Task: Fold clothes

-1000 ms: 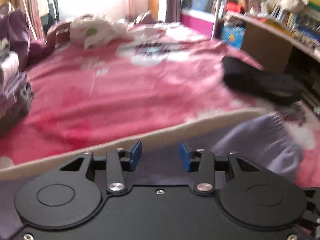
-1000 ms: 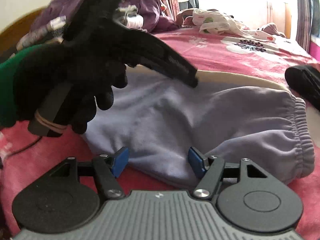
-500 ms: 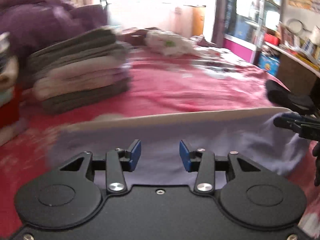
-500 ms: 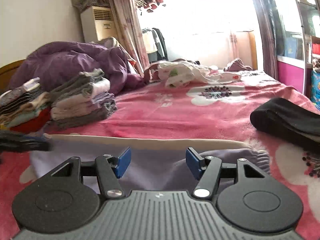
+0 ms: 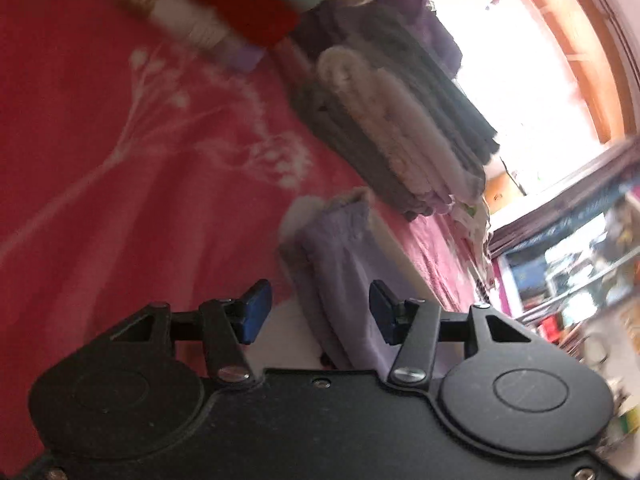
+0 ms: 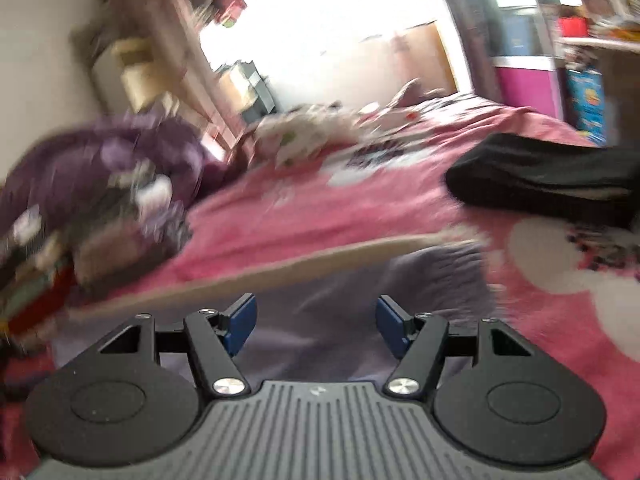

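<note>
Bed (image 6: 304,216) with pink floral cover fills the near scene. Bright window (image 6: 340,28) far centre, overexposed. Cluttered shelves (image 6: 592,12) at right.

The trousers (image 6: 420,280) were pale lilac with a cream band. The blanket (image 5: 100,160) was pink-red with white flowers. The folded garment (image 6: 552,176) was black.

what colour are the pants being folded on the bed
Pale lavender pants, with a gathered elastic cuff; the colour shows best in the left wrist view.
</note>
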The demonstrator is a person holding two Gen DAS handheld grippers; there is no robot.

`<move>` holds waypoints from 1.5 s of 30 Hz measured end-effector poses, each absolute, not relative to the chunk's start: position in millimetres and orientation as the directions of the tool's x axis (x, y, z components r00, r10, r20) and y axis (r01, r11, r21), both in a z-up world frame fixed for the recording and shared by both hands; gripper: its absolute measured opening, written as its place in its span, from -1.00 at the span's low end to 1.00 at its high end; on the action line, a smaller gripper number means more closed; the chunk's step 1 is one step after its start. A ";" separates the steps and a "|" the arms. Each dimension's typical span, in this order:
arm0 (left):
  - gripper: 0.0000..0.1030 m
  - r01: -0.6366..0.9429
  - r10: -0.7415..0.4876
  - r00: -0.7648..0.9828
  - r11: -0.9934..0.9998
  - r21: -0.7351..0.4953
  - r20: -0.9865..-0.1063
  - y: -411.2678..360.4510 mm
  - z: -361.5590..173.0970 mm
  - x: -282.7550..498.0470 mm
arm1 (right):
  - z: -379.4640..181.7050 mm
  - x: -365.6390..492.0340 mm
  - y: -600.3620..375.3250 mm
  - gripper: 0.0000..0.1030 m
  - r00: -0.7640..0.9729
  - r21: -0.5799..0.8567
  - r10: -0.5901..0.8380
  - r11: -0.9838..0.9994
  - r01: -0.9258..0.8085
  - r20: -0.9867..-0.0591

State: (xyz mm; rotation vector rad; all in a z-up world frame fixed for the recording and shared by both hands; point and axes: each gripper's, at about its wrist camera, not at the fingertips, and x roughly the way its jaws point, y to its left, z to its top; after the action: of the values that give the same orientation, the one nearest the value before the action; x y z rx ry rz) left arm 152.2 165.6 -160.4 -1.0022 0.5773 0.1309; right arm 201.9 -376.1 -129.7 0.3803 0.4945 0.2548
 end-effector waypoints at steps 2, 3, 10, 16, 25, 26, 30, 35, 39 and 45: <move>0.02 -0.354 -0.153 0.848 0.548 -0.758 -0.507 164.0 -161.3 158.0 | -127.1 190.5 -392.7 0.29 0.886 0.448 0.282 0.889 -0.096 -0.369; 0.02 -0.348 -0.149 0.852 0.556 -0.755 -0.502 162.2 -161.9 161.0 | -125.9 184.6 -400.7 0.29 0.901 0.462 0.257 0.884 -0.073 -0.350; -0.02 -0.322 -0.148 0.868 0.558 -0.765 -0.473 163.0 -173.8 169.6 | -134.7 161.7 -444.3 0.31 0.934 0.601 0.115 0.790 0.122 -0.340; -0.02 -0.305 -0.160 0.873 0.559 -0.771 -0.461 167.7 -178.2 180.0 | -149.3 143.8 -443.3 0.37 0.910 0.638 0.109 0.746 0.192 -0.401; -0.53 -0.294 -0.131 0.882 0.598 -0.746 -0.453 163.9 -178.3 179.2 | -168.2 151.7 -438.2 0.31 0.898 0.665 0.154 0.725 0.181 -0.413; -0.57 -0.296 -0.129 0.883 0.593 -0.749 -0.451 165.1 -178.5 178.2 | -169.5 154.5 -438.1 0.31 0.896 0.667 0.160 0.723 0.180 -0.415; -0.65 -0.266 -0.121 0.897 0.622 -0.736 -0.426 161.2 -164.3 175.0 | -173.8 163.0 -439.2 0.30 0.892 0.689 0.173 0.700 0.186 -0.417; -0.66 -0.232 -0.057 0.911 0.746 -0.624 -0.407 137.3 -128.9 173.0 | -177.0 172.8 -438.6 0.30 0.888 0.706 0.187 0.682 0.190 -0.420; -0.67 -0.196 0.008 0.922 0.873 -0.447 -0.388 95.6 -99.2 174.2 | -177.8 178.3 -436.3 0.30 0.878 0.698 0.199 0.690 0.190 -0.435; -0.67 -0.101 0.072 0.938 0.992 -0.071 -0.338 4.2 -75.0 178.1 | -178.2 180.2 -439.3 0.30 0.869 0.706 0.213 0.680 0.196 -0.446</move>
State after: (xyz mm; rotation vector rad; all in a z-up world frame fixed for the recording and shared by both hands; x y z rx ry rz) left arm 178.1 4.2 -75.0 -0.0875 0.3415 0.0886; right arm 180.2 -439.3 -178.2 0.8332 0.5333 0.0104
